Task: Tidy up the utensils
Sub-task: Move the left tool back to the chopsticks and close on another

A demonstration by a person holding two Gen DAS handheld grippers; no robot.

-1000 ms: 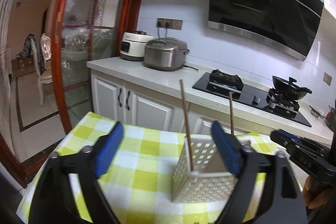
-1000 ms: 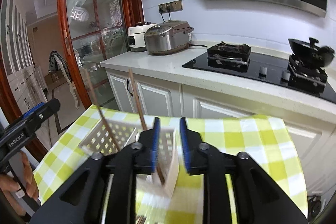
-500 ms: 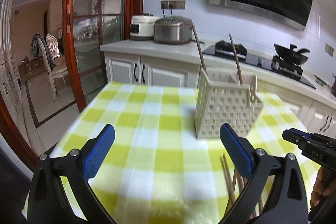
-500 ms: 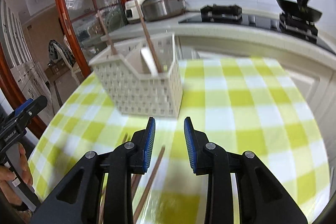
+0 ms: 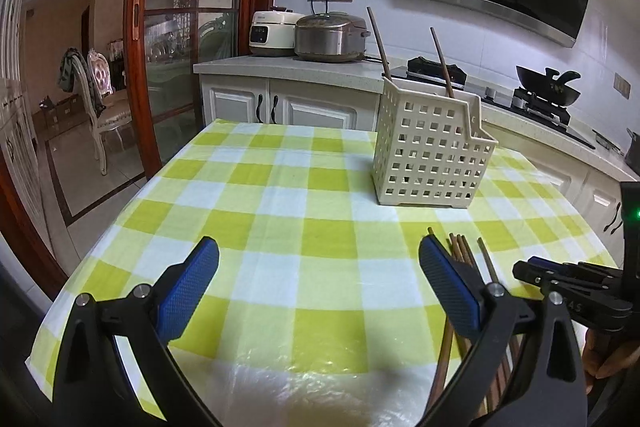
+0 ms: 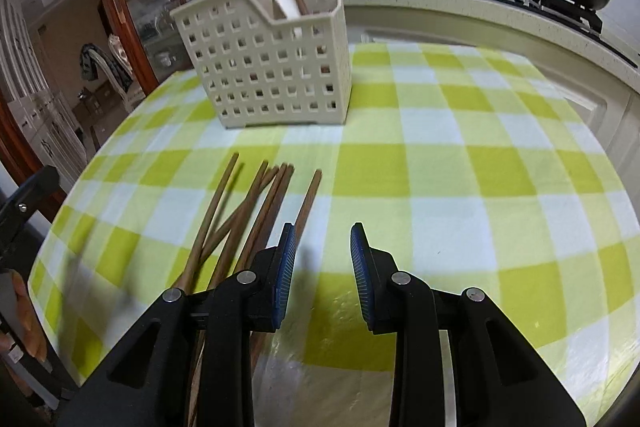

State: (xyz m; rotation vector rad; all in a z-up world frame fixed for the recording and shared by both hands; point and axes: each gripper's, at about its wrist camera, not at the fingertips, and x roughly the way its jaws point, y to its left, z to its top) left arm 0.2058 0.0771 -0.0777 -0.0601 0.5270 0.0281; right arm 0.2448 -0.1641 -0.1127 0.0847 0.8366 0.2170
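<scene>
A cream perforated basket [image 5: 430,153] stands on the yellow checked tablecloth [image 5: 280,195], with two brown chopsticks [image 5: 442,61] leaning upright in it. It also shows in the right wrist view [image 6: 268,63]. Several loose brown chopsticks [image 6: 248,223] lie in a bundle on the cloth in front of the basket; they also show in the left wrist view [image 5: 464,255]. My left gripper [image 5: 318,267] is wide open and empty, low over the cloth. My right gripper [image 6: 322,251] is open and empty, just right of the loose chopsticks; it shows in the left wrist view [image 5: 560,281].
A kitchen counter [image 5: 288,69] with two rice cookers [image 5: 330,37] and a gas hob with a wok [image 5: 548,91] runs behind the table. A red-framed glass door [image 5: 138,39] stands to the left. The table edge is close below both grippers.
Both grippers have come down and back from the basket to low over the cloth. The right gripper's jaws have opened wider. The loose chopsticks have come into view.
</scene>
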